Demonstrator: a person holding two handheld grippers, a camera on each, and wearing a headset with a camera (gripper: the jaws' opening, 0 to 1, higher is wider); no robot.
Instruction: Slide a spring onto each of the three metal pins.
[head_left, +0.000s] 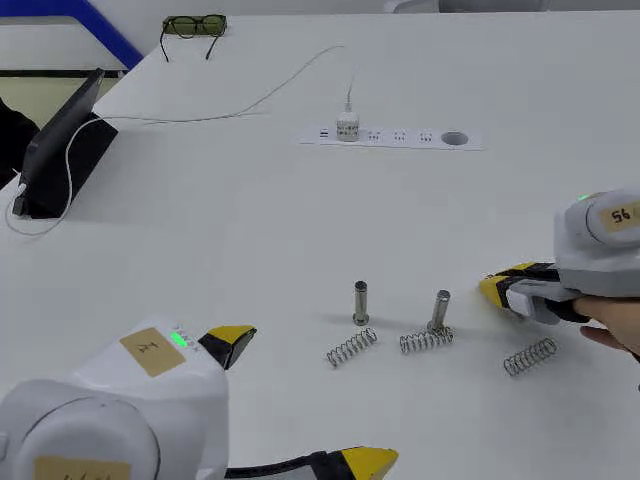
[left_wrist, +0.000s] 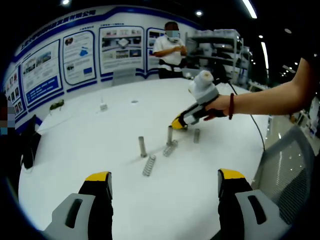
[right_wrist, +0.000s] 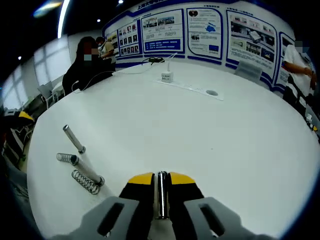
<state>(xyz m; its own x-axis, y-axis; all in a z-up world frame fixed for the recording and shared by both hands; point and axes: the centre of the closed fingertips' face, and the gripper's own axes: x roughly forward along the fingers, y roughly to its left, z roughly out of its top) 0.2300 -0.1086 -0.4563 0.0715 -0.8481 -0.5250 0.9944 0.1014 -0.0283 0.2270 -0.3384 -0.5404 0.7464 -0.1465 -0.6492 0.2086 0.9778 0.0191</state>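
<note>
The left gripper (head_left: 300, 403) hovered, jaws wide, left of the first pin (head_left: 361, 302) standing on the bench (head_left: 250, 250). A spring (head_left: 351, 346) lay before that pin. To its right were a second pin (head_left: 440, 310), two more springs (head_left: 426, 340) (head_left: 530, 356), and the right gripper (head_left: 497, 288) clamping a third pin (right_wrist: 161, 195).

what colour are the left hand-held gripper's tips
Yellow, on the left hand-held gripper; clearest in the left gripper view.

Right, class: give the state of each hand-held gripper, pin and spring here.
Left hand-held gripper: open, empty.
Right hand-held gripper: shut on held pin.
First pin: upright, bare.
Second pin: upright, bare.
First spring, second spring, third spring: lying on table, unfitted.
</note>
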